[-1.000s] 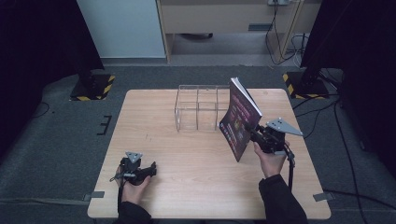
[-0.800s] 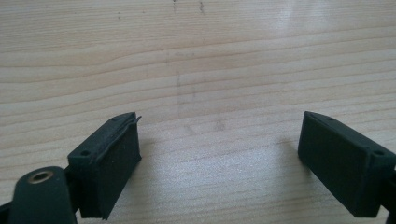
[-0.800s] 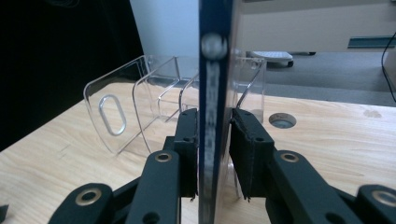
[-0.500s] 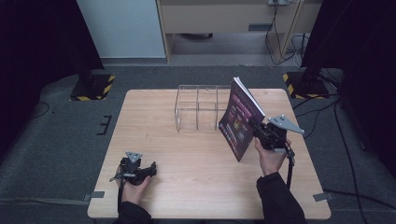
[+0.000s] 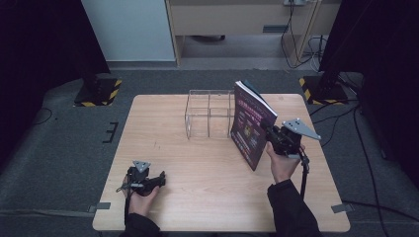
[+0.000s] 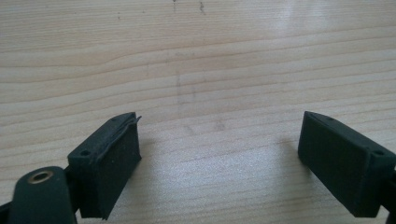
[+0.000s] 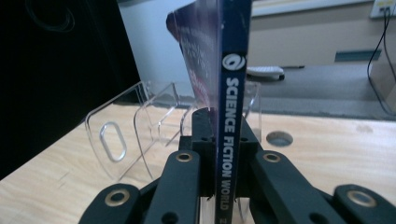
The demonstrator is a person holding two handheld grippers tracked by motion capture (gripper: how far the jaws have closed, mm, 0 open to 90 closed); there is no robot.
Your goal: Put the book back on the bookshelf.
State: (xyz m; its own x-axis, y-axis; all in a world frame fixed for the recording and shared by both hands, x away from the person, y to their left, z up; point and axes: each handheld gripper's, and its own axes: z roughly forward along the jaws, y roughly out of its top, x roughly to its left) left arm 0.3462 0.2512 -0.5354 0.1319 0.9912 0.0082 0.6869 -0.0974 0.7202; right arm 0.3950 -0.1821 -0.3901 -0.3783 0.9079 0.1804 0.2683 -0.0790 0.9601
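Beside the clear rack [image 5: 208,113] | your right gripper [image 5: 272,134] pinches the book [image 5: 251,123] upright (likely to slot it in) | left gripper [image 5: 157,181] rests on the counter [image 5: 207,187], jaws wide, empty

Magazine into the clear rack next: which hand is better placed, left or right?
Right, probably. The right tongs are already clamped on the magazine, held upright beside the clear rack. The left tongs rest open on the table near its front edge, far from both.
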